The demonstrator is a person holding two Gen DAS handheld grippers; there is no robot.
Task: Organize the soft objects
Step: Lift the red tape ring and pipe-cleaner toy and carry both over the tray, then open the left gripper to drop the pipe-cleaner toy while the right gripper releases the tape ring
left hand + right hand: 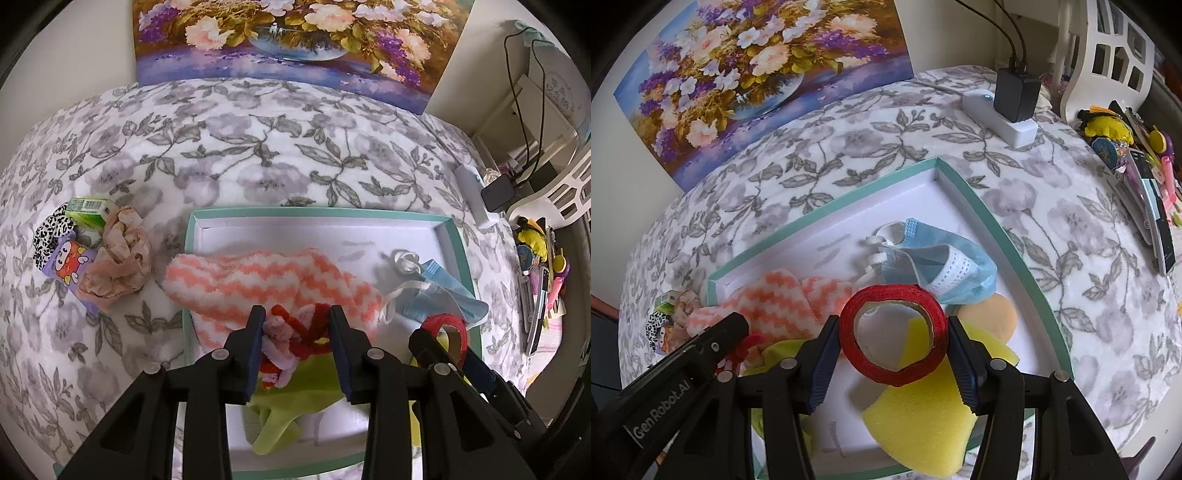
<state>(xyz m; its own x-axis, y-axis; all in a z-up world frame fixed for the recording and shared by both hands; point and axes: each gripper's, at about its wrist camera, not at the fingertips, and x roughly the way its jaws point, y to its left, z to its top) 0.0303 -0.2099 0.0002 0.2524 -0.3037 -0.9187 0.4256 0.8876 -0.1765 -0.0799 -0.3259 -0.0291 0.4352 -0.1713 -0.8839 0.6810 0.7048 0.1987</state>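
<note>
Fingers first, left to right. Left gripper (297, 332) is part-spread around a tangle of red and pink pipe cleaners (291, 339); the left pad touches the fuzz, but on the right we can't tell if the pad presses, so a firm pinch isn't confirmed. The bundle sits low centre of the left view, over the tray (325, 213), above a lime green cloth (277, 417). Right gripper (894, 339) has its fingers spread mid-width and pinching a red tape roll (892, 332), one pad on each side of the ring, held above the tray floor in the lower centre of the right view.

Progress, as we read it: well along. Already in the tray: the pink-and-white fuzzy sock (258, 280) at its left edge, partly draped over the rim, a blue face mask (942, 262) toward the right, a yellow sponge (923, 417), and an orange pad (991, 314) beside it.

Left to do: setting down the two items in hand, plus the pile at mid-left of the left view on the bed (229, 147): a crumpled beige stocking (118, 258), a spotted black-and-white fabric piece (51, 229) and small packs (88, 210).
</note>
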